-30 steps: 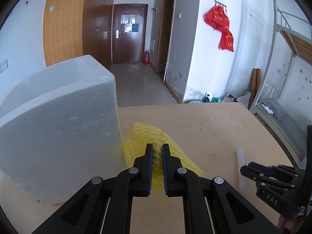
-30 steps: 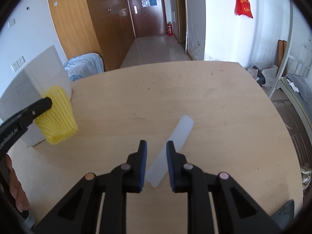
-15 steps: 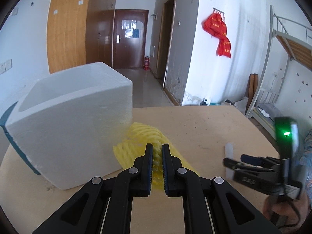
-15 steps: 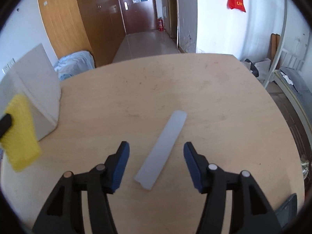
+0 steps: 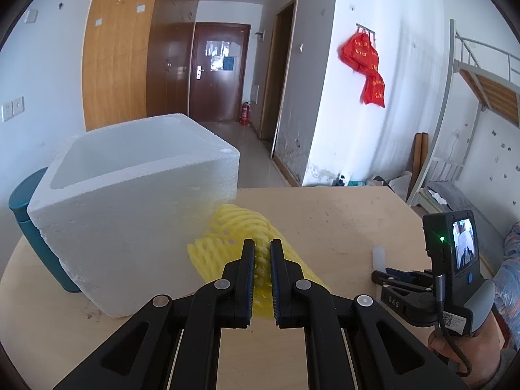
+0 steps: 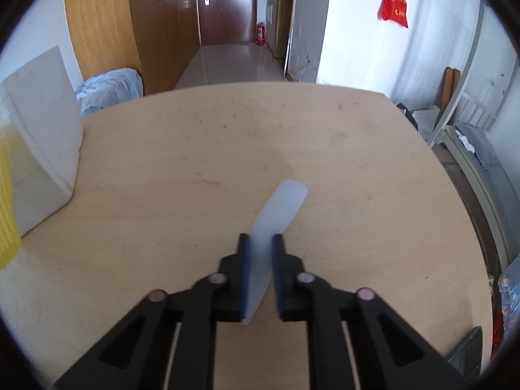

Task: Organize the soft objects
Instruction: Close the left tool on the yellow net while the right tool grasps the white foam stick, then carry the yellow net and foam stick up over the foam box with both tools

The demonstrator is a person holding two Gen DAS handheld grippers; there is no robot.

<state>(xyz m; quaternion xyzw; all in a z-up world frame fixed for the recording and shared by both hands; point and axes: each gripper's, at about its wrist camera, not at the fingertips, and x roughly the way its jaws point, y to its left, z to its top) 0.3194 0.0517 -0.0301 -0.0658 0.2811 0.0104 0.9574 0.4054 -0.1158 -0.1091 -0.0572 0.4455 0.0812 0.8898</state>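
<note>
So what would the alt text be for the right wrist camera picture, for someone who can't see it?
The right gripper is closed on a pale, translucent white foam strip whose far end lies on a round wooden table. At the left edge stand a white foam box and a bit of yellow foam netting; a hallway with a dark door lies beyond.

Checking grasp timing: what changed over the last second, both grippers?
The right gripper opened wide around the white foam strip half a second ago and has now shut on it. The left gripper lifted the yellow foam net higher beside the white foam box, whose open top now shows. Unchanged: the left grip stays clamped; the box sits on the table.
</note>
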